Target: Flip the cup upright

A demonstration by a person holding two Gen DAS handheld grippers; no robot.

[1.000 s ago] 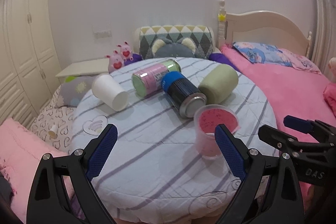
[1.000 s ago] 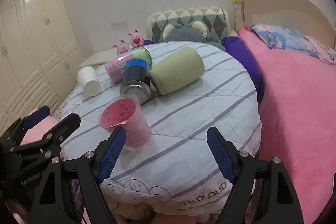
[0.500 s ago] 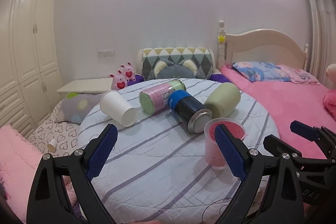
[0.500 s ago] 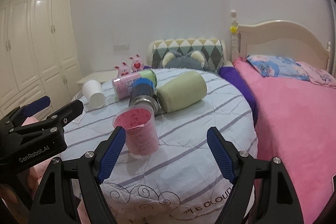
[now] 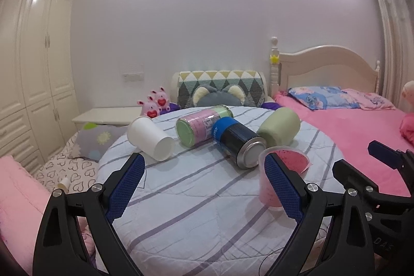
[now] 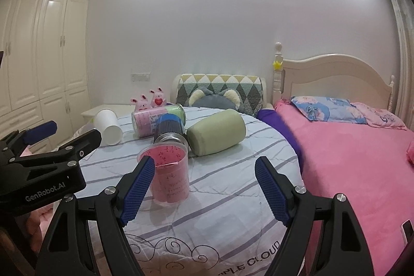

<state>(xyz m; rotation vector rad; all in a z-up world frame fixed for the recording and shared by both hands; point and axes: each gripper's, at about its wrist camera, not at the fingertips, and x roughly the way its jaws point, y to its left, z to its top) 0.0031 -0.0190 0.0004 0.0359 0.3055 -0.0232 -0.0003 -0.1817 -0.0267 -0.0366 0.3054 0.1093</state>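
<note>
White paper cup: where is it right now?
The white paper cup lies on its side at the table's left, beside the pink-labelled jar.

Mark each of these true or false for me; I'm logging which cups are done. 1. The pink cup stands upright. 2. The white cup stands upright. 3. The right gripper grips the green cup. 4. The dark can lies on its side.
1. True: the pink cup stands on its base on the table, mouth up.
2. False: the white cup lies on its side.
3. False: the right gripper is open and empty; the green cup lies apart from it.
4. True: the dark can lies on its side.
</note>
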